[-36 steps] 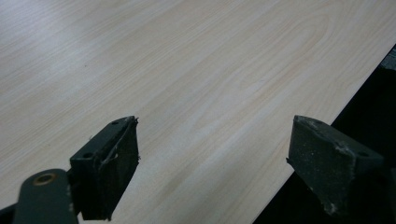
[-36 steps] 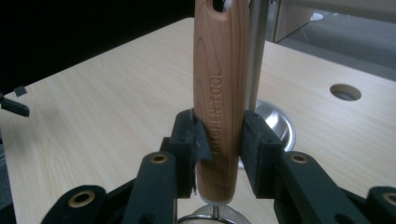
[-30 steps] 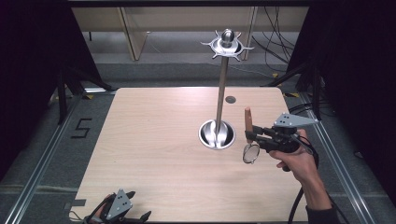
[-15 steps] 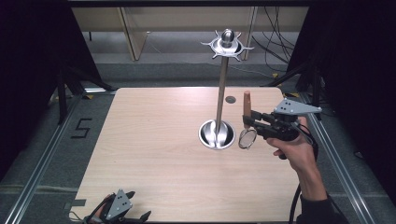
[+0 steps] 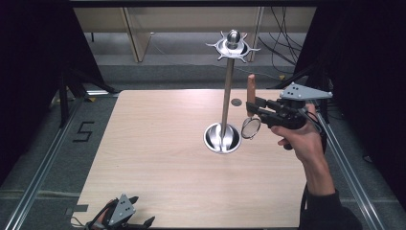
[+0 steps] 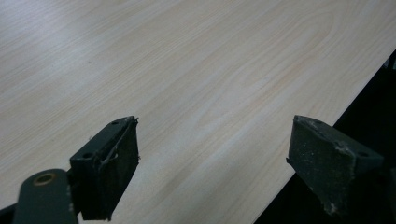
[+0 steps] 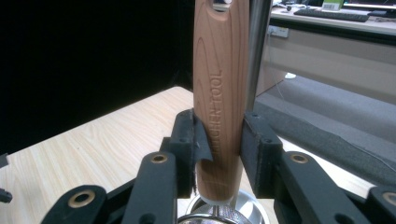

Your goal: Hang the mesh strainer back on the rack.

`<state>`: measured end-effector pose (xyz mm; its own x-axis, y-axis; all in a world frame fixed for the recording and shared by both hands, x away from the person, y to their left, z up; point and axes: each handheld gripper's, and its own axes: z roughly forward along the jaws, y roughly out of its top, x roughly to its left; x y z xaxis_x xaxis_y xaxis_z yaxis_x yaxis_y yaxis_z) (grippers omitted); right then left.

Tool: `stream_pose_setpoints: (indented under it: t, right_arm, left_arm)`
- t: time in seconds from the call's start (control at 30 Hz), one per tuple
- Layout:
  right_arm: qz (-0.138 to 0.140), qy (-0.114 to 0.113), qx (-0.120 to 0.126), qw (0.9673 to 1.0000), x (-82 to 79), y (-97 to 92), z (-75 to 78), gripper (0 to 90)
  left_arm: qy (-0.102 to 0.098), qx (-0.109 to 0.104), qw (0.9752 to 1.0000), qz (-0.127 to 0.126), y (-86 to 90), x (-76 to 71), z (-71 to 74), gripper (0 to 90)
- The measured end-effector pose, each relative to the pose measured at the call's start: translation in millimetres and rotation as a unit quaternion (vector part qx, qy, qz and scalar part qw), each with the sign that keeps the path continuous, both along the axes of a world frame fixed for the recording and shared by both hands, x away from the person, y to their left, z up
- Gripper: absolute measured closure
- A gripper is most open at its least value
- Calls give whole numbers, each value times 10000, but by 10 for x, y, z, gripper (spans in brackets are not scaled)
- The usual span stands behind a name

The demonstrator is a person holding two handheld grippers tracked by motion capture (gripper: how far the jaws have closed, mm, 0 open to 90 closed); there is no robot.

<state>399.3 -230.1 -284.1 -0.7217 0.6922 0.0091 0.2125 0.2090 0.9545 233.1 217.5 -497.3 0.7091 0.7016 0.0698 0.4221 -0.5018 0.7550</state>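
Note:
A metal stand rises from a round base (image 5: 221, 139) near the table's middle; its thin pole (image 5: 228, 91) ends in a crown of hooks (image 5: 232, 46). Just right of the pole, my right gripper (image 5: 256, 108) is shut on a kitchen tool held upright in the air. The tool's wooden handle (image 5: 250, 88) points up and its round mesh ring (image 5: 251, 128) hangs below the jaws. In the right gripper view my right gripper (image 7: 218, 140) clamps the handle (image 7: 220, 70), with the pole (image 7: 258, 46) close behind. My left gripper (image 5: 142, 211) lies open at the table's front left edge, and between its pads (image 6: 212, 154) is nothing.
A small dark disc (image 5: 236, 102) lies on the wooden table (image 5: 158, 143) behind the stand. Metal rails (image 5: 43, 163) run along both sides of the table, and black curtains close off left and right. Shelving and cables are beyond the far edge.
The right gripper has lifted the tool higher beside the pole and a little toward the far edge. The left gripper has stayed where it was.

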Motion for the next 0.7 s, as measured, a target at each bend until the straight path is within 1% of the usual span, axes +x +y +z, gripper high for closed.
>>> stream_pose_setpoints:
  t: [0.03, 0.07, 0.1, 0.13, 0.17, 0.2, 0.23, 0.27, 0.3, 0.33, 0.37, 0.4, 0.43, 0.47, 0.5, 0.53, 0.57, 0.6, 0.63, 0.67, 0.7]
  right_arm:
    - [-37, 25, 24, 10000, 6, 5, 21, 690]
    - [-8, -5, 41, 10000, 22, 5, 37, 689]
    - [-22, 73, 60, 10000, 23, 5, 51, 689]
    - [-58, 19, 46, 10000, 38, 8, 65, 690]
    - [-46, 29, 37, 10000, 51, 13, 93, 689]
    - [-46, 29, 37, 10000, 51, 13, 93, 689]
    - [-54, 20, 53, 10000, 64, 19, 105, 689]
    - [-63, 101, 82, 9999, 59, 22, 116, 690]
    - [-80, 1, 50, 10000, 84, 23, 124, 689]
    - [-48, 49, 43, 10000, 95, 26, 134, 689]
    - [-87, 27, 33, 10000, 105, 29, 142, 689]
    - [-93, 76, 60, 9999, 108, 37, 153, 689]
    - [-73, 32, 69, 9999, 128, 42, 163, 689]
    - [-77, 28, 61, 9999, 134, 47, 174, 689]
    - [-113, 110, 109, 9998, 130, 59, 185, 689]
    - [-86, 59, 139, 9998, 138, 71, 196, 689]
    - [-64, 41, 122, 9999, 137, 84, 226, 689]
    - [-64, 41, 122, 9999, 137, 84, 226, 689]
    - [-87, 26, 139, 9999, 143, 90, 242, 689]
    - [-102, 28, 142, 9998, 156, 95, 261, 689]
    - [-102, 54, 152, 9998, 165, 97, 270, 689]
  left_arm:
    - [-3, 3, 10000, 3, -1, -1, -1, 156]
    - [-79, 188, 9997, -127, 19, 17, 20, 156]
    - [-88, 247, 9995, -178, 26, 22, 26, 157]
    - [-95, 232, 9995, -166, 24, 21, 25, 156]
    - [-94, 225, 9996, -165, 23, 20, 24, 156]
    - [-118, 264, 9994, -165, 27, 25, 26, 156]
    - [-2, 53, 10000, -51, 5, 3, 5, 156]
    - [10, 14, 10000, -5, 0, -1, -2, 156]
    - [16, 30, 10000, -18, 2, 0, 2, 156]
    - [5, 103, 9999, -64, 9, 4, 12, 156]
    - [-103, 215, 9996, -161, 22, 20, 21, 156]
    - [-114, 236, 9995, -175, 24, 22, 22, 156]
    - [-30, 75, 10000, -52, 6, 5, 5, 156]
    - [0, 16, 10000, -3, -1, -1, -1, 156]
    - [-51, 175, 9998, -116, 16, 13, 19, 156]
    - [-105, 229, 9995, -177, 23, 22, 21, 156]
    - [-11, 75, 10000, -54, 5, 4, 3, 156]
    - [-74, 207, 9996, -156, 18, 20, 14, 156]
    - [-76, 123, 9998, -103, 5, 17, 5, 156]
    - [-20, -84, 10000, 17, -17, 0, -18, 156]
    - [-112, 112, 9998, -110, 4, 14, 4, 156]
